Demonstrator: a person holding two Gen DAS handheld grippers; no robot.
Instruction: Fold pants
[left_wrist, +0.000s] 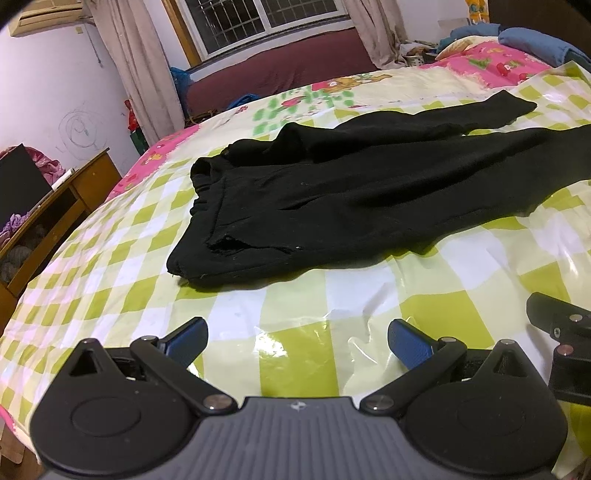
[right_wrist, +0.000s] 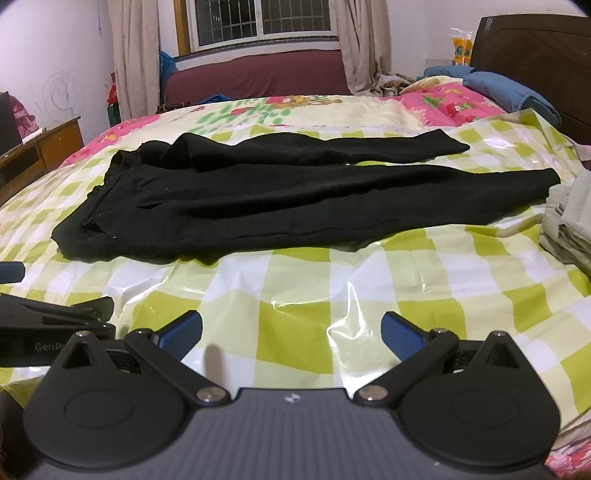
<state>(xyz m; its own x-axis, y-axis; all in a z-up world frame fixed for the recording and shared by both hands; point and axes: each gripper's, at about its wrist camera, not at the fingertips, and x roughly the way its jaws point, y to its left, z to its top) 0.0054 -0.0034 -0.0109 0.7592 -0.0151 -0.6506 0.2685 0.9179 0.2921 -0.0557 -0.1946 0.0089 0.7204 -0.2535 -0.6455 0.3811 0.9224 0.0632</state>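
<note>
Black pants (left_wrist: 351, 199) lie flat on a green-and-white checked plastic sheet (left_wrist: 303, 295) on the bed, waistband to the left, both legs running right. They also show in the right wrist view (right_wrist: 280, 199). My left gripper (left_wrist: 297, 341) is open and empty, hovering over the sheet short of the pants' near edge. My right gripper (right_wrist: 291, 332) is open and empty, also short of the pants. Each gripper shows at the other view's edge.
A stack of folded pale clothes (right_wrist: 569, 225) sits at the sheet's right edge. Blue bedding (right_wrist: 513, 92) and a dark headboard (right_wrist: 535, 55) are at the far right. A wooden desk (left_wrist: 55, 218) stands left of the bed. A maroon sofa (right_wrist: 258, 74) is beyond.
</note>
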